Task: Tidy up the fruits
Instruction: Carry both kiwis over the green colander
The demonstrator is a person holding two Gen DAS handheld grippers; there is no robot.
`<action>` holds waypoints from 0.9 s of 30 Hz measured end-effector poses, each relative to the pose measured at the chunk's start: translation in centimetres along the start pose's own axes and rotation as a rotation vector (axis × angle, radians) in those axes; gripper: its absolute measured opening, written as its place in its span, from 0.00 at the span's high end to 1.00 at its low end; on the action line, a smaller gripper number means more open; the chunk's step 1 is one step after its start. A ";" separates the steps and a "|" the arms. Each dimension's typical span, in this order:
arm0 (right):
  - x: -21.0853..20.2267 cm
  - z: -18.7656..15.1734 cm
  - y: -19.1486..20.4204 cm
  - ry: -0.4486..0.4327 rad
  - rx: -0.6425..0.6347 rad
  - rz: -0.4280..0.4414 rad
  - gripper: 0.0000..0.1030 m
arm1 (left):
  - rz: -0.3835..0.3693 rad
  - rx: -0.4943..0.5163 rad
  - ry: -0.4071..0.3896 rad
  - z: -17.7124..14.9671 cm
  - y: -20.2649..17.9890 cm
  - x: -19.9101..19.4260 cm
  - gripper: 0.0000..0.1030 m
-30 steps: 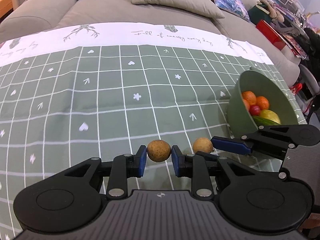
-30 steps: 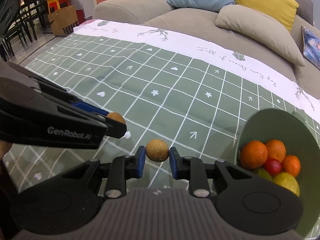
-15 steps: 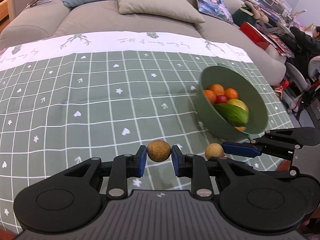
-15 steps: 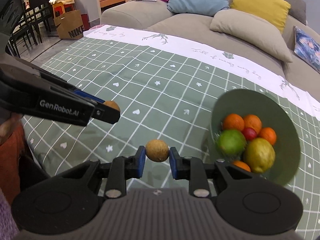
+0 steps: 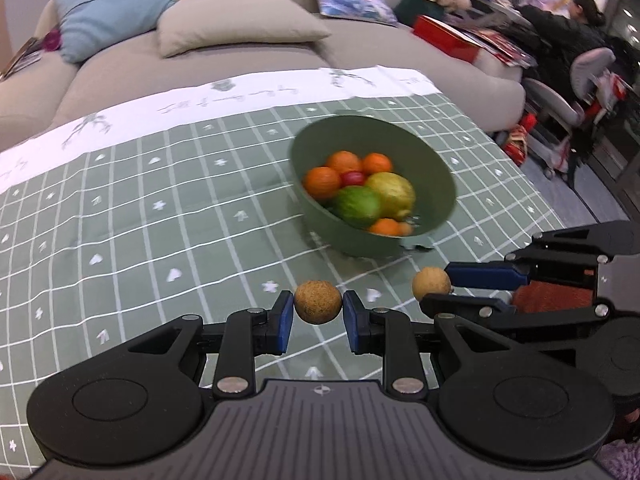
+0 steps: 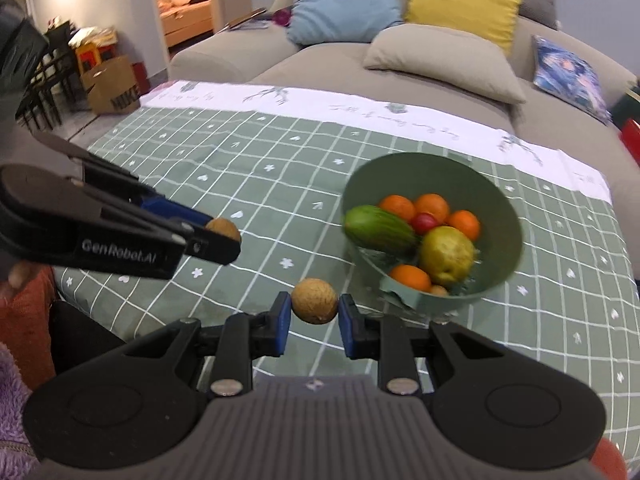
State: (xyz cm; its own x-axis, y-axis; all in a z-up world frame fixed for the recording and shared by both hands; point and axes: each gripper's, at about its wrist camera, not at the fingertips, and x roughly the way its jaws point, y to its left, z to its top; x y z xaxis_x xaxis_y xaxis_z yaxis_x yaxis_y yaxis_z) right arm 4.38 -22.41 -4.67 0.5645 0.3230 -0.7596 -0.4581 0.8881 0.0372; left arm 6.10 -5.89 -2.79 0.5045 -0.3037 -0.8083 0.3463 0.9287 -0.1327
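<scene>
My left gripper (image 5: 318, 307) is shut on a small round brown fruit (image 5: 318, 307), held above the checked green tablecloth. My right gripper (image 6: 314, 301) is shut on a second small tan fruit (image 6: 314, 301). Each shows in the other's view: the right gripper's fruit (image 5: 431, 283) at the right, the left gripper's fruit (image 6: 224, 229) at the left. A green bowl (image 5: 436, 168) ahead holds oranges, a red fruit, a yellow-green fruit and a green fruit. It also shows in the right wrist view (image 6: 508, 216). Both grippers are short of the bowl's near rim.
The green checked cloth (image 5: 160, 208) covers the table. A grey sofa (image 5: 200, 56) with several cushions stands behind. A person sits at the far right (image 5: 572, 28). Chairs and a cardboard box (image 6: 114, 92) stand at the left.
Both grippers have risen and pulled back, each still holding its fruit. The bowl now sits more central and farther ahead in both views.
</scene>
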 end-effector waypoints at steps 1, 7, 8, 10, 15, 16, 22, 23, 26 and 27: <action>-0.4 -0.2 -0.4 -0.005 0.011 -0.001 0.80 | -0.004 0.008 0.000 0.1 -0.5 0.0 0.72; -1.3 -1.3 -2.3 -0.011 0.056 0.004 0.80 | -0.021 0.060 -0.010 0.6 -2.5 0.2 0.72; -1.4 -1.4 -2.5 -0.012 0.060 0.005 0.80 | -0.027 0.064 -0.011 0.7 -2.8 0.2 0.72; -1.5 -1.5 -3.0 -0.013 0.061 0.000 0.80 | -0.039 0.070 -0.012 1.2 -3.4 0.4 0.72; -1.2 -1.4 -4.9 -0.010 0.060 -0.017 0.80 | -0.060 0.099 -0.019 2.6 -4.6 1.2 0.72; -1.0 -1.3 -5.4 -0.010 0.059 -0.020 0.80 | -0.065 0.102 -0.019 3.0 -4.7 1.5 0.72; -0.2 0.4 -8.2 -0.011 0.021 -0.048 0.80 | -0.099 0.115 -0.014 5.3 -5.8 3.1 0.72; -0.1 0.7 -8.7 -0.011 0.017 -0.048 0.80 | -0.105 0.123 -0.015 5.8 -6.0 3.4 0.72; 0.7 1.7 -10.2 -0.004 -0.004 -0.032 0.80 | -0.105 0.150 -0.014 7.1 -6.5 4.4 0.72; 1.1 2.0 -10.6 0.001 -0.013 -0.030 0.80 | -0.101 0.157 -0.010 7.4 -6.6 4.8 0.72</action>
State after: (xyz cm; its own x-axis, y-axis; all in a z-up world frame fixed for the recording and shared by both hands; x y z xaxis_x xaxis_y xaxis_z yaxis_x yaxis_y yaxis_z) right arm 11.20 -30.80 -4.61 0.5771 0.2962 -0.7611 -0.4500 0.8930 0.0063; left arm 12.15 -15.04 -1.56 0.4687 -0.3967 -0.7893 0.5147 0.8488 -0.1210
